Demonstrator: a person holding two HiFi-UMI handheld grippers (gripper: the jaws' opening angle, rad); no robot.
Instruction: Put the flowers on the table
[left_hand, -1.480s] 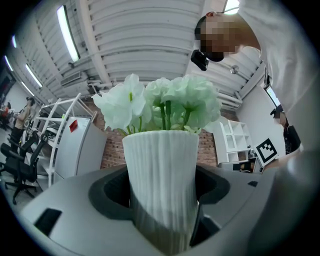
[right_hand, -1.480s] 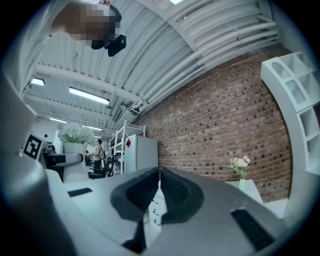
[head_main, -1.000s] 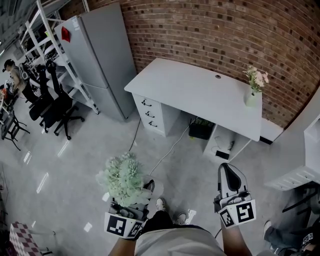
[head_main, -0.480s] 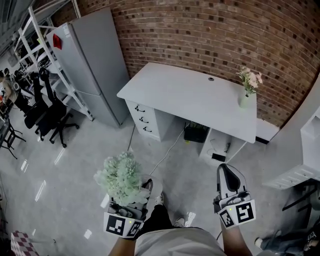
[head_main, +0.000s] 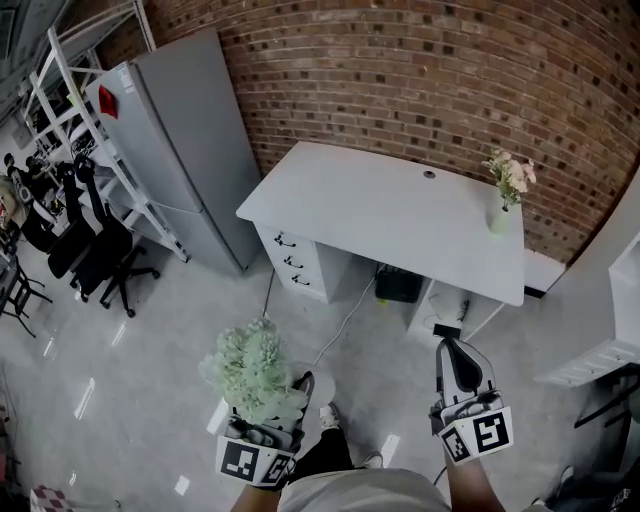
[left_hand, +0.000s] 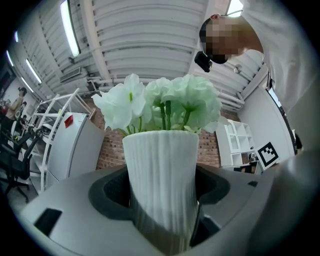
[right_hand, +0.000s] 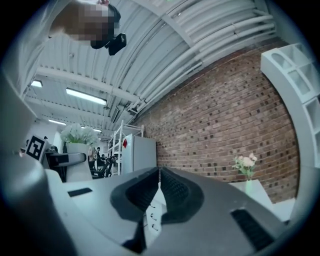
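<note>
Left gripper (left_hand: 162, 210) is clamped on the ribbed white vase (left_hand: 160, 165) of pale flowers (head_main: 252, 372), over the floor short of the table (head_main: 380, 205), and the right gripper (right_hand: 159, 186) is closed and empty, so the person should keep the vase upright and land it on bare tabletop, clear of the pink bouquet (head_main: 508, 185).

Open grey floor (head_main: 150, 340) up to the bench (head_main: 380, 215), crossed only by a thin cable (head_main: 335, 308) near the drawer front. Wide free room over the left and middle of the bench top, hemmed at the far right corner by a small vase of pink flowers (head_main: 503, 200) and along the back by the brick wall (head_main: 420, 70). Shut in on the left by a tall grey fridge (head_main: 190, 140) near the bench, on the right by white shelving (head_main: 600, 358).
</note>
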